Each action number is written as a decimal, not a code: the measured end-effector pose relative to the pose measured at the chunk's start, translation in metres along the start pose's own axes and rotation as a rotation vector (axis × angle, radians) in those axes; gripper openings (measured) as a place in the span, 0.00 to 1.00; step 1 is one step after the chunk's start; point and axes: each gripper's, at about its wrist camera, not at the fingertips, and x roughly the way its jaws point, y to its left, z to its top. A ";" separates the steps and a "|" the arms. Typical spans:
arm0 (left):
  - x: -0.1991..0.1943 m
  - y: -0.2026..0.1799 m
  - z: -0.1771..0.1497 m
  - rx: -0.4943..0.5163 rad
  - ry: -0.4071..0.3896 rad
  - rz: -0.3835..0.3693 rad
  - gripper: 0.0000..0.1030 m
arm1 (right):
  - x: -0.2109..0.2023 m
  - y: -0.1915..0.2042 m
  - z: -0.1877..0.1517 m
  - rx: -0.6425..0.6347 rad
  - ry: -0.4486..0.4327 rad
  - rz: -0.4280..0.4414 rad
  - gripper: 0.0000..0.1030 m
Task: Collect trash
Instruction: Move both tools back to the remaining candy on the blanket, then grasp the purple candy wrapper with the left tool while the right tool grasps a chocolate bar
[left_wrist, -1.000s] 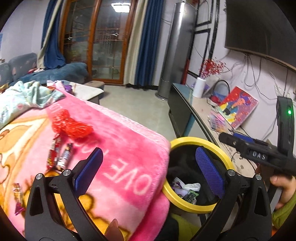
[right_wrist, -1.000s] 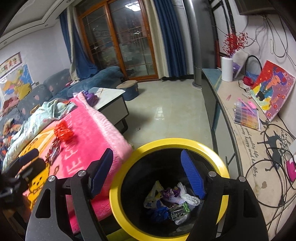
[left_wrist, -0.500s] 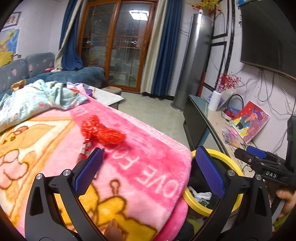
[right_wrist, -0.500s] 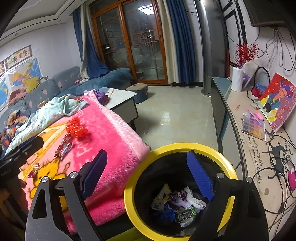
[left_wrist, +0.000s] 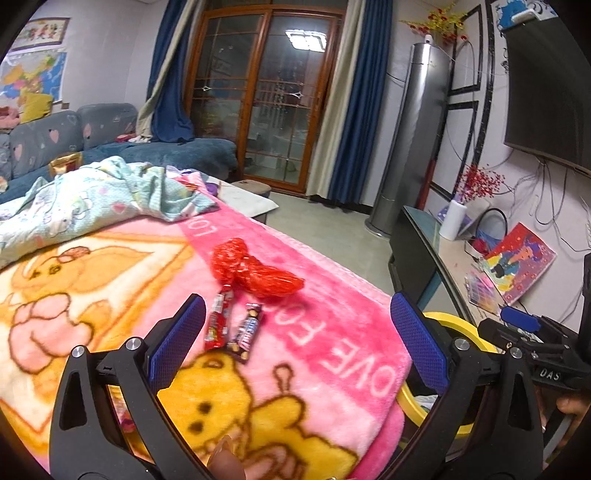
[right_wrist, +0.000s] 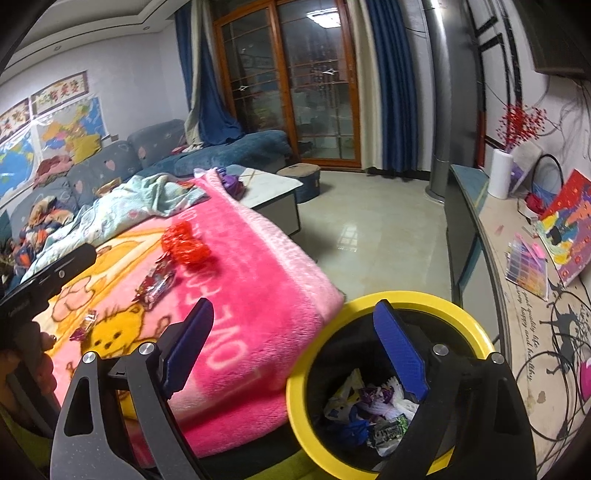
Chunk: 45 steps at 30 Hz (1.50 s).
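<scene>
A crumpled red plastic bag (left_wrist: 255, 271) (right_wrist: 184, 243) lies on the pink blanket (left_wrist: 325, 317) (right_wrist: 258, 280). Two snack wrappers (left_wrist: 232, 326) (right_wrist: 155, 284) lie just in front of it. A small candy wrapper (right_wrist: 85, 325) sits lower on the blanket. My left gripper (left_wrist: 295, 328) hangs open over the blanket, its left pad next to the wrappers, nothing between the jaws. My right gripper (right_wrist: 295, 343) is open and holds nothing, its right pad over the yellow-rimmed black bin (right_wrist: 399, 299) (left_wrist: 447, 321), which holds several wrappers.
A light blue patterned quilt (left_wrist: 92, 199) is bunched at the blanket's far end. A low TV cabinet (right_wrist: 491, 266) with a painting, a paper roll and cables runs along the right wall. Tiled floor (right_wrist: 373, 229) lies beyond the bin.
Both grippers have swung left, away from the bin and toward the blanket. The red bag and wrappers now sit nearer the left gripper's centre. The right jaws have widened slightly.
</scene>
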 end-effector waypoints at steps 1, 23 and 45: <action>0.000 0.003 0.001 -0.004 0.000 0.006 0.89 | 0.001 0.004 0.001 -0.005 0.002 0.006 0.83; -0.005 0.088 -0.014 -0.090 0.087 0.215 0.89 | 0.073 0.089 0.021 -0.083 0.087 0.127 0.83; 0.021 0.152 -0.067 -0.294 0.343 0.159 0.73 | 0.178 0.148 0.021 -0.003 0.272 0.169 0.67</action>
